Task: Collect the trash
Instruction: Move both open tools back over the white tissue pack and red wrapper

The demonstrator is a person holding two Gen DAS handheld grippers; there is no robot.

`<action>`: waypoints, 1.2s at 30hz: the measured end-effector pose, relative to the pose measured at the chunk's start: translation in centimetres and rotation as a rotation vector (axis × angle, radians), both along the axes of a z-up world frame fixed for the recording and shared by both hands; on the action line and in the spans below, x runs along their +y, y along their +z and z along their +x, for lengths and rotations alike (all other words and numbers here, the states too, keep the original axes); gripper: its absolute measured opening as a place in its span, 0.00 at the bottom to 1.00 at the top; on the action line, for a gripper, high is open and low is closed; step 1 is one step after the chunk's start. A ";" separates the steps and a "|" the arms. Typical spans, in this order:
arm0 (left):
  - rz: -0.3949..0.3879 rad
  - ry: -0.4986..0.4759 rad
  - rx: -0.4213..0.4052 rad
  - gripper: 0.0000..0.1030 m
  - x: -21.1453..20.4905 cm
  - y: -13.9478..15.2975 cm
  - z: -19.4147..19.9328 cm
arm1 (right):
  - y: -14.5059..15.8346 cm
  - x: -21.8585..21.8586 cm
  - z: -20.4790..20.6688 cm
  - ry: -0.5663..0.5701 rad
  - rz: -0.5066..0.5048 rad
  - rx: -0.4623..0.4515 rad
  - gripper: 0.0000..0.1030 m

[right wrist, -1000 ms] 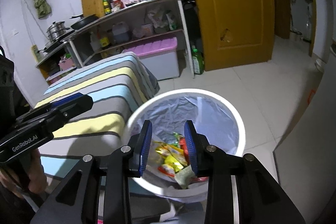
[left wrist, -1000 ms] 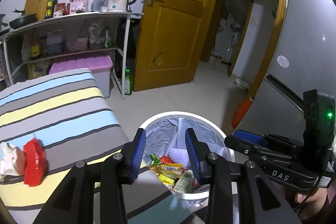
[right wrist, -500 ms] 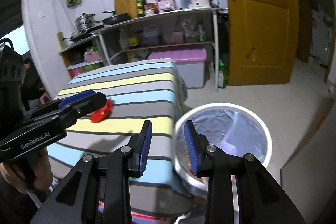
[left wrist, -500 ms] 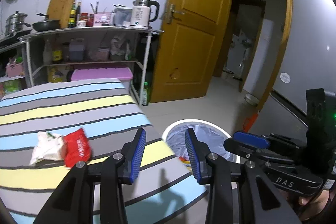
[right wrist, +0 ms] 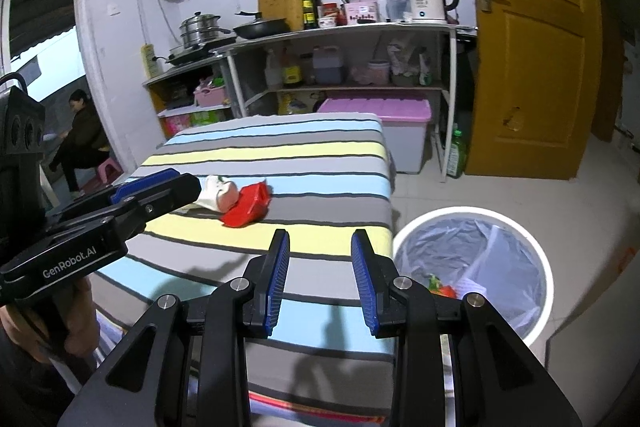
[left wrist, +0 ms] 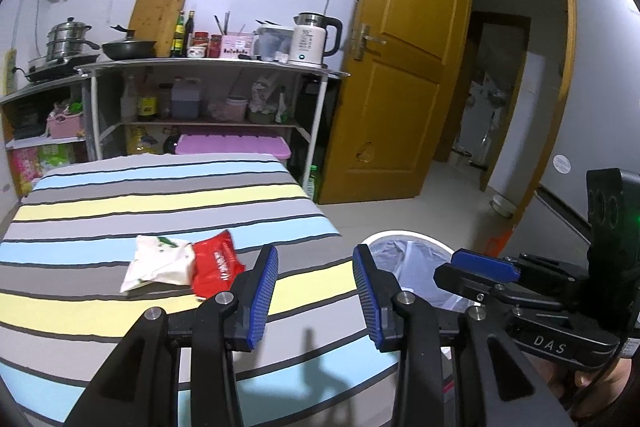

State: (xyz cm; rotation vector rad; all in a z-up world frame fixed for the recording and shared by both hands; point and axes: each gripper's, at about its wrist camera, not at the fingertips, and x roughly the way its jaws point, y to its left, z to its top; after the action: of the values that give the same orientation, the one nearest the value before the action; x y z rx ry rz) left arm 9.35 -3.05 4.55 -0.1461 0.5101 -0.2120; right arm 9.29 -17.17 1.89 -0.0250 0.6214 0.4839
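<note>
A red wrapper (left wrist: 216, 269) and a white packet (left wrist: 158, 263) lie side by side on the striped table (left wrist: 160, 199). In the right wrist view the red wrapper (right wrist: 246, 206) and white packet (right wrist: 218, 194) lie mid-table. A white trash bin (right wrist: 478, 219) lined with a clear bag stands on the floor right of the table, with wrappers inside; its rim shows in the left wrist view (left wrist: 404, 237). My left gripper (left wrist: 316, 291) is open and empty, above the table's near right part. My right gripper (right wrist: 320, 277) is open and empty, over the table's near edge.
A metal shelf rack (left wrist: 208, 67) with a kettle (left wrist: 310, 39), pans and bottles stands behind the table. A pink-lidded storage box (right wrist: 380, 107) sits under it. A yellow door (left wrist: 400, 99) is at the right. A seated person (right wrist: 80, 135) is at far left.
Both grippers rose and swung left, away from above the bin toward the table. The red wrapper and white packet have come toward the middle of view. Both stayed open.
</note>
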 end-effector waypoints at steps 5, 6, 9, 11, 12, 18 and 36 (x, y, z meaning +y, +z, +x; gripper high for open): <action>0.004 0.030 0.003 0.37 1.2 -0.1 -0.3 | -0.1 1.0 0.1 0.025 -0.004 0.004 0.32; 0.004 0.036 0.004 0.37 1.4 -0.2 -0.3 | -0.2 1.2 0.1 0.029 -0.005 0.005 0.32; 0.003 0.050 0.010 0.37 2.1 -0.5 -0.2 | -0.4 1.7 0.4 0.039 -0.007 0.009 0.32; 0.004 0.059 0.013 0.37 2.5 -0.7 -0.2 | -0.5 2.1 0.6 0.046 -0.008 0.014 0.32; 0.005 0.065 0.014 0.37 2.8 -0.8 -0.2 | -0.6 2.4 0.6 0.050 -0.009 0.016 0.32; 0.004 0.111 0.030 0.37 4.8 -1.4 0.1 | -1.1 3.6 1.6 0.075 -0.011 0.030 0.36; 0.006 0.251 0.088 0.42 11.3 -3.8 3.4 | -3.7 8.9 6.5 0.134 -0.011 0.094 0.42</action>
State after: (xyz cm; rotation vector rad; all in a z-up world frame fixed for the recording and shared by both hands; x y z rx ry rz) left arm 12.80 8.24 0.80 -0.2128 0.5745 0.0410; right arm 15.74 -8.31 -1.84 -0.0549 0.7177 0.6136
